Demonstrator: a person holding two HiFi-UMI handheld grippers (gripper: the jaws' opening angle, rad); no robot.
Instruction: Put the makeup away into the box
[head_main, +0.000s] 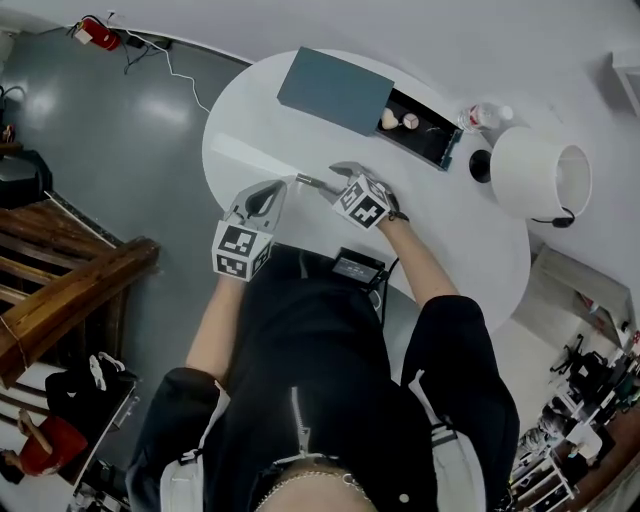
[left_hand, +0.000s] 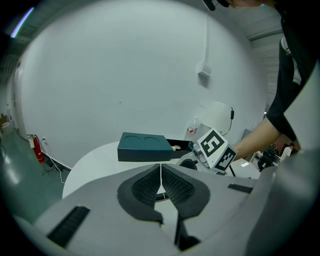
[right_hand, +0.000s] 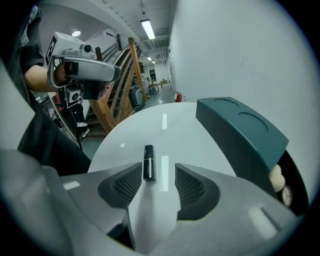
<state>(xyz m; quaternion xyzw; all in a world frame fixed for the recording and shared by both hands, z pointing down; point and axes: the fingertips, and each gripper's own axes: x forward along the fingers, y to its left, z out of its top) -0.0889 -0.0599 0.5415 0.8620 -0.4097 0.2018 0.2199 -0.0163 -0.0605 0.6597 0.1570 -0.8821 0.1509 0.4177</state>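
White round table (head_main: 470, 230) first, with the dark teal sliding box (head_main: 335, 90) open at its far side and a few pieces already inside. The left gripper (left_hand: 160, 175) sits pinched shut and empty, well short of the box. The right gripper (right_hand: 158, 172) has its jaws spread wide and untouching around a small black tube (right_hand: 148, 162), probably lipstick, lying near the box. This is the pick-up step: lower, squeeze, carry to the box.
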